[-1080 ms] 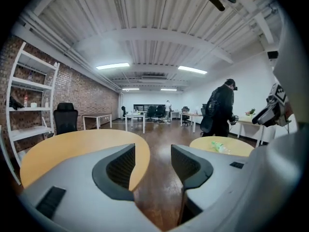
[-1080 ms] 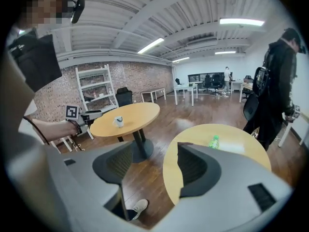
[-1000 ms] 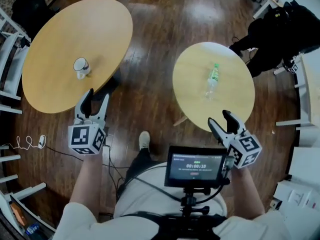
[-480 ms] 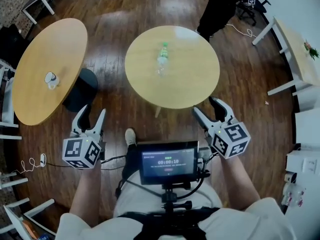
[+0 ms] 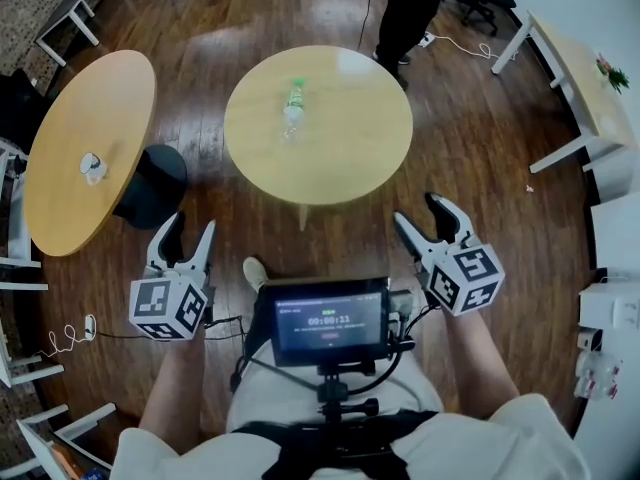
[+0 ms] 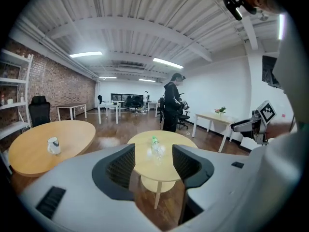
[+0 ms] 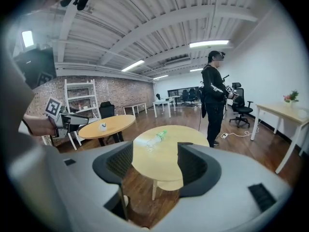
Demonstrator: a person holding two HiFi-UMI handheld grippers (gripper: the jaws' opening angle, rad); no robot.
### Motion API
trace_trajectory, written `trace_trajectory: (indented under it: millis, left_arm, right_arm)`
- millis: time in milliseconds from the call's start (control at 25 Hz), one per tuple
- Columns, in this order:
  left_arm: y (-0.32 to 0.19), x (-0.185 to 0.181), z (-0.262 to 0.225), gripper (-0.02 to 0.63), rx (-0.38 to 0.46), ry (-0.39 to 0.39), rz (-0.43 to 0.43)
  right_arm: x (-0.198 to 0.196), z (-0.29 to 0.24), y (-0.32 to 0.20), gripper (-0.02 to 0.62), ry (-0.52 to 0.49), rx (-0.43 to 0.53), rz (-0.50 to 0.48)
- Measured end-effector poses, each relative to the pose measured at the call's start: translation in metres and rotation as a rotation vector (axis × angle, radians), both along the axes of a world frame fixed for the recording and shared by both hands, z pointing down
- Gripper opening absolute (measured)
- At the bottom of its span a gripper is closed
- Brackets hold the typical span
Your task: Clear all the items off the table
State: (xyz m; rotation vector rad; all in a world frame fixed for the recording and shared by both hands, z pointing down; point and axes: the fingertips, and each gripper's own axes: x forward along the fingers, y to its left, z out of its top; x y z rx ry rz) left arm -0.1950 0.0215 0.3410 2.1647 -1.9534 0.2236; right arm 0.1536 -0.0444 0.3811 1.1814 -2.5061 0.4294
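A clear plastic bottle with a green cap lies on its side on the round wooden table straight ahead. It also shows as the bottle in the left gripper view and the bottle in the right gripper view. A white mug stands on the larger oval table to the left. My left gripper and right gripper hover over the floor, short of the round table. Both are open, with nothing between their fingers.
A person in black stands just beyond the round table. A black round seat sits between the two tables. A white desk is at the right, white furniture lines the left edge, and a monitor hangs at my chest.
The view has swung so the round table with the bottle lies straight ahead and the mug table has slid left. Both grippers keep the same open pose.
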Motion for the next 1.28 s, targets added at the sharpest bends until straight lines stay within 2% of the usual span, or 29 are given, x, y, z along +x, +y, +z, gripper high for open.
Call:
trace_trajectory:
  millis: [320,760,1120,1280]
  left_arm:
    - [-0.007,0.028,0.002,0.250,-0.022,-0.025,0.048]
    - [-0.037,0.078,0.009,0.250,-0.035,-0.042,0.140]
    - [-0.057,0.088,0.018,0.250,-0.065,-0.032,0.176]
    - [-0.081,0.095,0.028,0.250,-0.083,-0.031,0.214]
  right_arm:
    - [0.010,0.000,0.002,0.296,0.001,-0.002,0.008]
    - [0.044,0.019,0.000,0.296,0.007,-0.040,0.057]
    - [0.037,0.019,-0.001,0.296,0.003,-0.064,0.063]
    - [0.034,0.027,-0.005,0.296,0.012,-0.083,0.068]
